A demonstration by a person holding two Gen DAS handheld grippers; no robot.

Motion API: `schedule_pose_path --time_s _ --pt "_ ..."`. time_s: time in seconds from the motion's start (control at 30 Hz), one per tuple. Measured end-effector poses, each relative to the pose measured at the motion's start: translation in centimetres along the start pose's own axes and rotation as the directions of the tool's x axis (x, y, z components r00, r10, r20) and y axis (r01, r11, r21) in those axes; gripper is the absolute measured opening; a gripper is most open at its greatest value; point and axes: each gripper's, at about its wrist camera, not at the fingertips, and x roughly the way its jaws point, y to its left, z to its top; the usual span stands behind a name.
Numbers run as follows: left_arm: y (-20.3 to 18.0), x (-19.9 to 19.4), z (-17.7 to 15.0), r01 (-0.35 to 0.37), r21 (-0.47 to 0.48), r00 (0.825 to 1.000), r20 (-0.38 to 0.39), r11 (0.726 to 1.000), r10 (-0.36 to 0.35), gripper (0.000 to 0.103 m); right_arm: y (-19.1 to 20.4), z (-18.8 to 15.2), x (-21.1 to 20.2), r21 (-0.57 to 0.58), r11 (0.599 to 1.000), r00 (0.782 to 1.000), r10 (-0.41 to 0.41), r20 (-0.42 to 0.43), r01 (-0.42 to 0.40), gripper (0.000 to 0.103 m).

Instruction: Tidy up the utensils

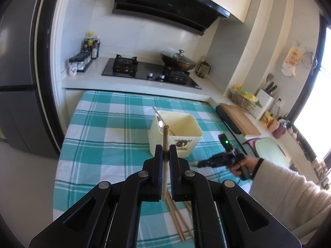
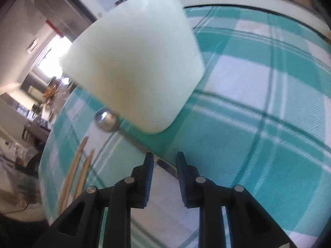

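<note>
The left gripper (image 1: 166,147) is clamped on a single wooden chopstick (image 1: 165,138), which stands nearly upright between its fingers, its blunt top poking out just above the tips. Beyond it on the checked teal-and-white tablecloth (image 1: 99,128) sits a cream square tub (image 1: 182,132); one chopstick and what looks like a spoon lean inside it at the near left corner. More loose chopsticks (image 1: 178,217) lie on the cloth below the left gripper.

The right gripper (image 2: 164,157), held in a person's hand (image 1: 244,165) with a pale fuzzy sleeve, points down at the cloth just beside the tub's corner. Its fingers (image 2: 149,169) stand a little apart with nothing gripped; a thin dark strip lies on the cloth under the gap, too blurred to name. Close to the tub's lower wall (image 2: 134,62) in this view rests the shiny bowl of a metal spoon (image 2: 106,119), and two chopsticks (image 2: 78,169) lie on the cloth to the left.
</note>
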Motion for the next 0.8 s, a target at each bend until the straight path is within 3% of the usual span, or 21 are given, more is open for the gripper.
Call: schedule_pose_path --time_s 0.07,0.13,0.2,0.23,0.27,0.33,0.53,0.6,0.73,0.8 --pt "0.5 0.1 -0.1 0.004 -0.013 1.000 0.001 1.000 -0.004 0.005 2.5 -1.6 0.5 -0.086 0.994 0.989 0.058 -0.137 -0.071 0.024" --pt "0.8 0.3 -0.2 0.014 -0.021 1.000 0.002 1.000 -0.014 0.005 5.4 -3.6 0.4 -0.192 0.978 0.978 0.036 -0.207 -0.077 0.024" --pt "0.9 0.6 -0.2 0.024 -0.024 1.000 0.000 0.999 -0.024 0.005 7.0 -3.8 -0.5 -0.235 0.972 0.993 -0.012 -0.121 -0.017 0.024" --pt "0.9 0.8 -0.2 0.027 -0.025 1.000 -0.002 0.999 -0.028 0.005 7.2 -3.4 -1.1 -0.215 0.977 0.999 -0.007 -0.054 -0.005 0.031" --pt "0.9 0.9 -0.3 0.032 -0.026 0.999 -0.004 0.999 -0.032 0.005 7.2 -3.0 -1.3 -0.190 0.981 0.999 -0.032 0.018 0.034 0.049" --pt "0.7 1.3 -0.3 0.036 -0.024 0.999 -0.010 0.999 -0.036 0.005 7.6 -1.8 -0.7 -0.153 0.979 0.984 -0.117 0.135 0.137 0.060" --pt "0.5 0.8 -0.6 0.022 -0.024 1.000 -0.005 0.999 -0.022 0.005 10.6 1.3 6.0 -0.223 0.941 0.960 -0.220 0.174 0.256 0.058" --pt "0.9 0.5 -0.6 0.015 -0.031 1.000 -0.003 0.999 -0.015 0.005 11.4 2.0 7.0 -0.235 0.924 0.945 -0.257 0.201 0.301 0.060" --pt "1.5 0.6 -0.8 0.010 -0.046 1.000 -0.003 0.999 -0.010 0.005 12.5 3.2 8.2 -0.241 0.913 0.936 -0.284 0.209 0.331 0.061" --pt "1.8 0.7 -1.0 0.012 -0.056 1.000 -0.007 0.998 -0.013 0.005 12.6 3.2 8.3 -0.222 0.913 0.930 -0.294 0.219 0.341 0.056"
